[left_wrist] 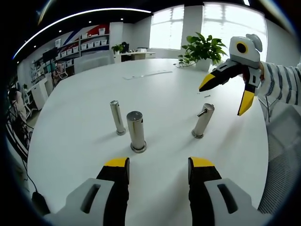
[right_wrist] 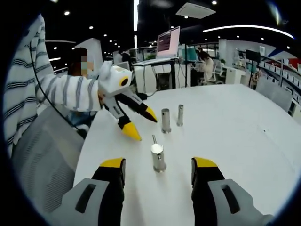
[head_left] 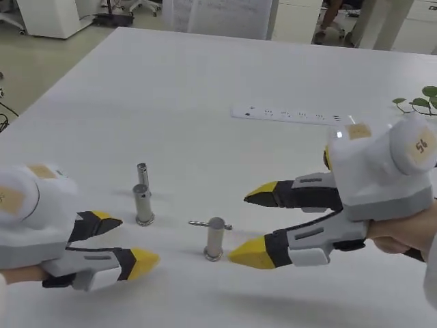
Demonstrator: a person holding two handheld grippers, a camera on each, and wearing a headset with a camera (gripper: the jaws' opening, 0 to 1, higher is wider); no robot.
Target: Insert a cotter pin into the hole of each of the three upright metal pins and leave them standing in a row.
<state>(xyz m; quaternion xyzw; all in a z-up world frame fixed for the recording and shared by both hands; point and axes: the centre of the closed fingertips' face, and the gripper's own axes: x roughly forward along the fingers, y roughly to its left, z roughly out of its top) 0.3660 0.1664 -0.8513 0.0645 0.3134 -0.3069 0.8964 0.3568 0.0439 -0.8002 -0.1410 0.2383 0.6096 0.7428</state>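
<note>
One pin pegged, two to go, and I have both grippers empty over the white table [head_left: 205,89].

My right gripper [head_left: 240,227] has its jaws spread wide with nothing in them, tips just right of the near-right metal pin [head_left: 215,239]. My left gripper [head_left: 136,239] is likewise parted and empty at the near left. That near-right pin stands upright with a cotter pin [head_left: 205,223] through its head. The other two pins, the stout one [head_left: 143,205] and the slimmer one [head_left: 143,175] just behind it, stand bare to the left. I can't spot a loose cotter pin. For the next one I'd steady the stout pin low with the left gripper, turn its cross-hole toward the right gripper, and feed the cotter in level and gently so nothing tips.
</note>
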